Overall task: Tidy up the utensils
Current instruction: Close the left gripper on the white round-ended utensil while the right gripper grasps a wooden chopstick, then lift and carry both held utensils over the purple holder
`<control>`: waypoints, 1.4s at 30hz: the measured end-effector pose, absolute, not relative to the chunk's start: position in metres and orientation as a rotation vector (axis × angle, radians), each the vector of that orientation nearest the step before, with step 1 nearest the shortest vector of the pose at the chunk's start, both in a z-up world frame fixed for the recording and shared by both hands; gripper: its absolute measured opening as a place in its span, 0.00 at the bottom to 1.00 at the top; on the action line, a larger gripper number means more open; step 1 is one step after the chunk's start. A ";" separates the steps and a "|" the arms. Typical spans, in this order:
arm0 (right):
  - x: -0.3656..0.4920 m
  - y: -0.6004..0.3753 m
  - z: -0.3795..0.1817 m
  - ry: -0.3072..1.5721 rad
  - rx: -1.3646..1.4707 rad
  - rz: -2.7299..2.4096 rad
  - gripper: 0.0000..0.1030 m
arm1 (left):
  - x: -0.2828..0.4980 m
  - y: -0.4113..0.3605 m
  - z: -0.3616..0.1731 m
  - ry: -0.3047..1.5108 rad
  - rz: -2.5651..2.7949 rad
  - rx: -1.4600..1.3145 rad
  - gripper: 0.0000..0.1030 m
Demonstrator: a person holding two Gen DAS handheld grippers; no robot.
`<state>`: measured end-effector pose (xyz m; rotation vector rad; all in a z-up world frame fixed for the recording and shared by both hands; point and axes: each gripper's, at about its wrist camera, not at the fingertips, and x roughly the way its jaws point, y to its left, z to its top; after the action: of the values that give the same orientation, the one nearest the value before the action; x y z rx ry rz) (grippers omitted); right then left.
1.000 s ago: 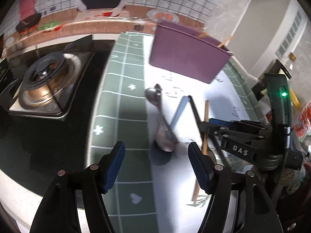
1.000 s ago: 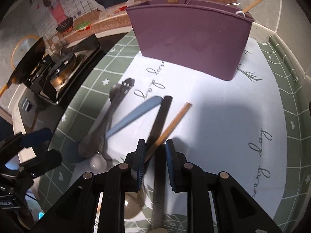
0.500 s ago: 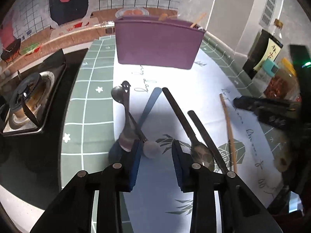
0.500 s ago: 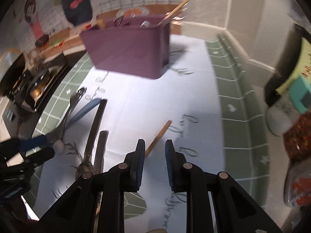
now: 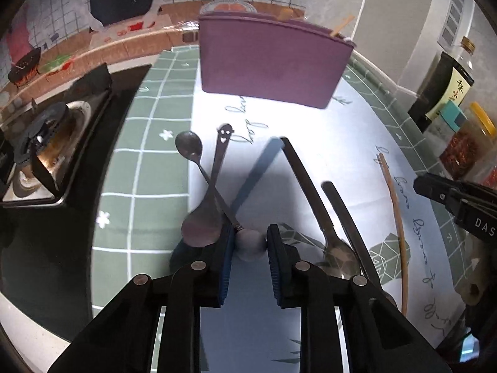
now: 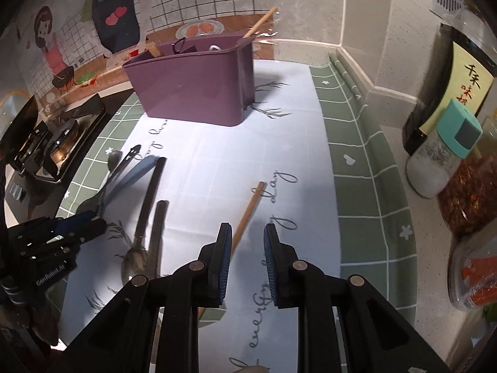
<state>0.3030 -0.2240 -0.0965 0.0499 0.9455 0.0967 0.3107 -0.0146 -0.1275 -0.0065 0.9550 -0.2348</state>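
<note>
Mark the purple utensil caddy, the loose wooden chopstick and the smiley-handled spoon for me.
purple utensil caddy [image 6: 192, 90]: right wrist view, middle of its front wall.
wooden chopstick [image 6: 250, 209]: right wrist view, mid-shaft, ahead of the jaws.
smiley-handled spoon [image 5: 221, 152]: left wrist view, upper handle just below the face.

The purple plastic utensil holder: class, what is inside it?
Above the purple plastic utensil holder rim, a wooden stick, a dark wire loop and a white piece show. Everything lower is hidden by its walls.
</note>
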 end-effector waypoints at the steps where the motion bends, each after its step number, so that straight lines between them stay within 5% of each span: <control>1: 0.303 -0.226 -0.097 0.947 0.056 0.094 0.19 | 0.310 -0.011 -0.122 0.938 -0.232 -0.014 0.22; 14: 0.323 -0.215 -0.113 1.000 0.104 0.117 0.19 | 0.308 0.042 -0.041 0.772 -0.253 -0.122 0.22; 35: 0.341 -0.182 -0.125 0.993 0.022 0.227 0.19 | 0.296 0.056 -0.025 0.781 -0.258 -0.226 0.22; 39: 0.344 -0.179 -0.125 0.996 -0.012 0.221 0.18 | 0.295 0.056 -0.025 0.779 -0.266 -0.251 0.22; 42: 0.348 -0.167 -0.125 0.988 -0.104 0.207 0.07 | 0.296 0.056 -0.026 0.788 -0.277 -0.266 0.22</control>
<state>0.3479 -0.1669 -0.1253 -0.1043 0.9883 0.2073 0.2963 0.0562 -0.0255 -0.2658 0.7884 -0.2766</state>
